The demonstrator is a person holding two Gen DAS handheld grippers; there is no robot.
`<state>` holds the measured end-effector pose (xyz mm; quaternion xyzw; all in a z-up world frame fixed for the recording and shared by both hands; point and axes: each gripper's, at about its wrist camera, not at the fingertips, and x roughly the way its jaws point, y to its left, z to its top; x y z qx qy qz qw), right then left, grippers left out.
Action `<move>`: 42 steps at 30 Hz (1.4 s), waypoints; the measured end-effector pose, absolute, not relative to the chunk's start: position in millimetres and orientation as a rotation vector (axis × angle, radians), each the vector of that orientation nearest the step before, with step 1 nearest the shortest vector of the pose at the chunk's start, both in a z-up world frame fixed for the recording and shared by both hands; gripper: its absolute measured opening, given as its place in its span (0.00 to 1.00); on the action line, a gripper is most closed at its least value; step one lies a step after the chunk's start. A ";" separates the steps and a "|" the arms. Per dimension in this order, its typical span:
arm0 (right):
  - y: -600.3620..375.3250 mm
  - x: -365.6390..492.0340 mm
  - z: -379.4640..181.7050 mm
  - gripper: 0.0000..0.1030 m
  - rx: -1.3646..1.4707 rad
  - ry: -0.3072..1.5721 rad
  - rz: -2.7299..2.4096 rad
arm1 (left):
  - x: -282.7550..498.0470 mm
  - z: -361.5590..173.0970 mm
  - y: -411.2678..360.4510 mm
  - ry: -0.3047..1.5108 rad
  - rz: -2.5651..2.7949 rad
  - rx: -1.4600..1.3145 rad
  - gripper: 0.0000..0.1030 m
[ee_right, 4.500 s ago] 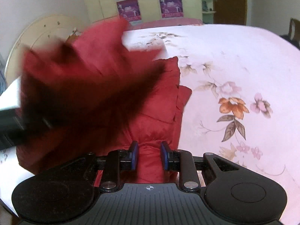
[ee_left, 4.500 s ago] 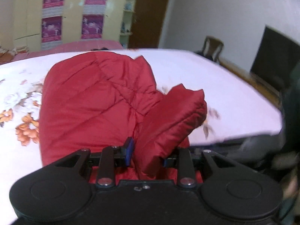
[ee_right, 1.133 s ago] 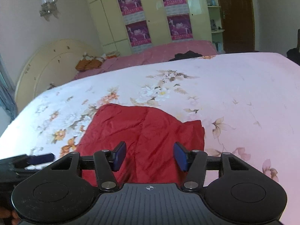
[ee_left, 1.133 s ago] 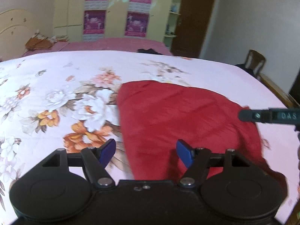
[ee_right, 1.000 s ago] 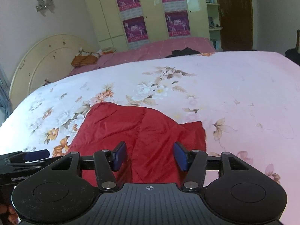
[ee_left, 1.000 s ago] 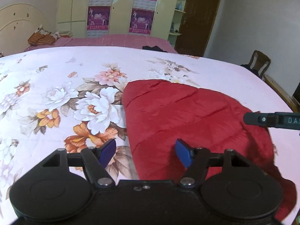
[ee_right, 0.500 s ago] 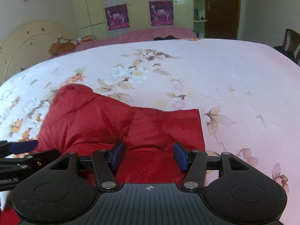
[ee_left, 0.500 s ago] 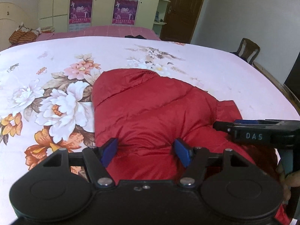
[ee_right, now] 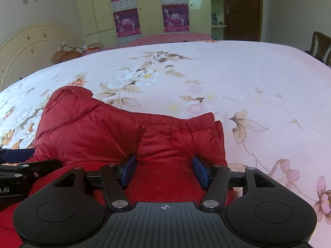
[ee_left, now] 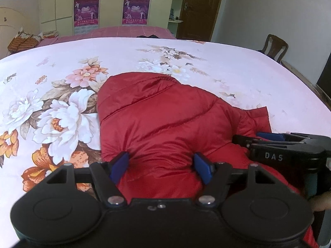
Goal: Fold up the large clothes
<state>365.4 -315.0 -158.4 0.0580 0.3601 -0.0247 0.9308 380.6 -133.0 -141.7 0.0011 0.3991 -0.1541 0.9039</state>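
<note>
Left wrist view: the puffy red quilted jacket (ee_left: 165, 124) lies folded on the flowered pink bedsheet (ee_left: 62, 66) — left gripper (ee_left: 161, 166) opening, right gripper (ee_right: 164, 170) spread wide, both straddling its near edge.

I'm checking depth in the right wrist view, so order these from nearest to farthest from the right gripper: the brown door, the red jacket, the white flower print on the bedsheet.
1. Red jacket: between the right gripper jaws, near edge of the bed.
2. White flower print: mid-bed, beyond the jacket.
3. Brown door: far wall, upper right.
</note>
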 end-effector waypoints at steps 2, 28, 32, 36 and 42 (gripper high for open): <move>-316.7 367.0 -154.5 0.57 0.128 0.755 -0.038 | 379.7 -138.8 -133.0 0.834 -0.313 0.003 0.67; -299.5 227.7 -99.1 0.57 0.096 0.723 0.100 | 271.2 -102.9 -103.7 0.813 -0.360 -0.051 0.70; -300.7 208.8 -111.3 0.57 0.101 0.766 0.104 | 259.1 -110.9 -99.9 0.845 -0.371 -0.054 0.70; -302.3 202.1 -125.7 0.57 0.111 0.809 0.112 | 262.8 -124.4 -97.1 0.880 -0.370 -0.078 0.71; -313.0 206.1 -138.6 0.57 0.177 0.863 0.132 | 271.2 -133.0 -92.3 0.918 -0.365 -0.115 0.76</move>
